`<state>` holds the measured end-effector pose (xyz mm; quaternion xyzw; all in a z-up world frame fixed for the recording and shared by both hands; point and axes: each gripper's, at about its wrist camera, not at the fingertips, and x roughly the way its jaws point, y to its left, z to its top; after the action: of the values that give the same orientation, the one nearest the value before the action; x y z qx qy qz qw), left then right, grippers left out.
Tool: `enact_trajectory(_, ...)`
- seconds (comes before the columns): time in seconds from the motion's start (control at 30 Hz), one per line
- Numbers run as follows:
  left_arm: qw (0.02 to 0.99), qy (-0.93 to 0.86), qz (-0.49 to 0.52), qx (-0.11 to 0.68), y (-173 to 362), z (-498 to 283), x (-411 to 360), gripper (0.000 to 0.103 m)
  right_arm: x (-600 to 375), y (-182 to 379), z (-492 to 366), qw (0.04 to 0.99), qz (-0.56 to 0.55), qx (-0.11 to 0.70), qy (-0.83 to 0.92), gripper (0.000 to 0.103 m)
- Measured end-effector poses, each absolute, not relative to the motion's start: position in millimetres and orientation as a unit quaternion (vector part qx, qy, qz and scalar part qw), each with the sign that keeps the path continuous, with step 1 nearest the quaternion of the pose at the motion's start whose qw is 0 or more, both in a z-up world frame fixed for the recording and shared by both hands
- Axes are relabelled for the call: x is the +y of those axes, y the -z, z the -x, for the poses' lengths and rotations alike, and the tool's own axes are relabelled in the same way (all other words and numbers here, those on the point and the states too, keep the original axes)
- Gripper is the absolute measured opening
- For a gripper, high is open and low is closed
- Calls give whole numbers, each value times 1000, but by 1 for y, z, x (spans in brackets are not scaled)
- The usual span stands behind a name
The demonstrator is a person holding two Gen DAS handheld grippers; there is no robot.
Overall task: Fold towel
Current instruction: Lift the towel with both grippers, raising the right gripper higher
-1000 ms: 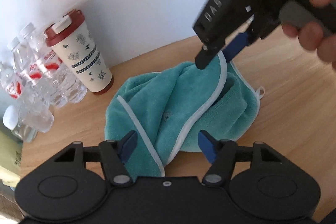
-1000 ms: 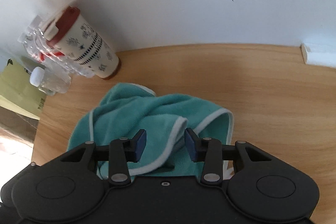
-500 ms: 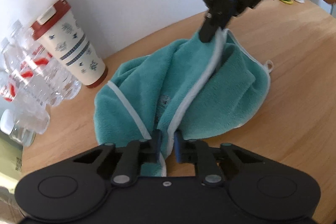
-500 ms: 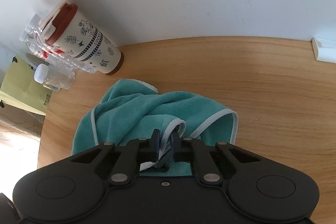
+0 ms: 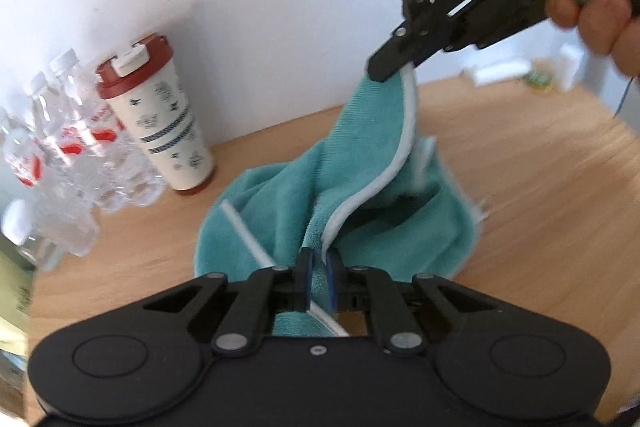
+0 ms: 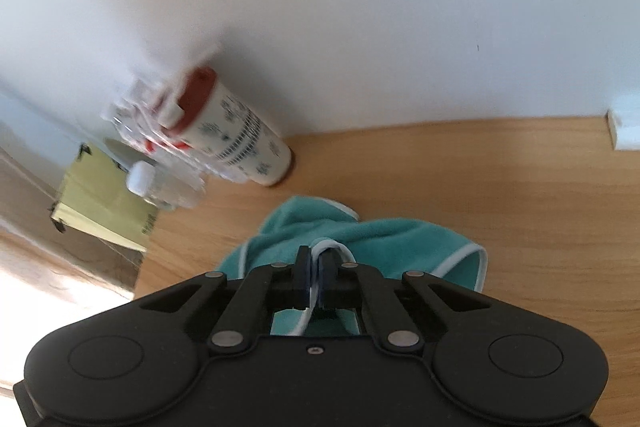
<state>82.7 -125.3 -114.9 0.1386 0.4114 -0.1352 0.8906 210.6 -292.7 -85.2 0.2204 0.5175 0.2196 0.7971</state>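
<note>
Both grippers (image 5: 317, 273) (image 6: 316, 273) clamped, right raised.

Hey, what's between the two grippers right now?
In the left wrist view, only the towel: its white-trimmed edge runs taut from the left gripper up to the right gripper, both clamped on it.

Teal towel (image 5: 360, 187) with white trim, black grippers with blue pads (image 5: 306, 273), cream tumbler (image 5: 168, 123) with dark print and red lid, tan wooden table (image 5: 540, 187)

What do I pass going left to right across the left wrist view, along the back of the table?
Water bottles → red-lidded cup → teal towel → right gripper holding the towel's raised edge.
</note>
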Motion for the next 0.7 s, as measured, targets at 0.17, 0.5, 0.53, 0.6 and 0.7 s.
enact_trajectory(0.17, 891, 178, -104, 405, 88, -76, -140, 4, -304, 54, -203, 815, -221, 488, -220, 4)
enact_trajectory(0.5, 891, 160, -118, 408, 85, -68, -135, 7, -285, 22, -194, 828, -201, 468, -236, 4)
enact_trajectory(0.53, 889, 164, -117, 410, 85, -67, -133, 8, -281, 20, -194, 829, -199, 467, -235, 4)
enact_trajectory(0.6, 882, 174, -122, 421, 85, -68, -129, 12, -272, 18, -192, 831, -195, 465, -235, 4)
enact_trajectory(0.7, 875, 182, -118, 433, 86, -72, -120, 16, -258, 13, -190, 834, -190, 462, -234, 4)
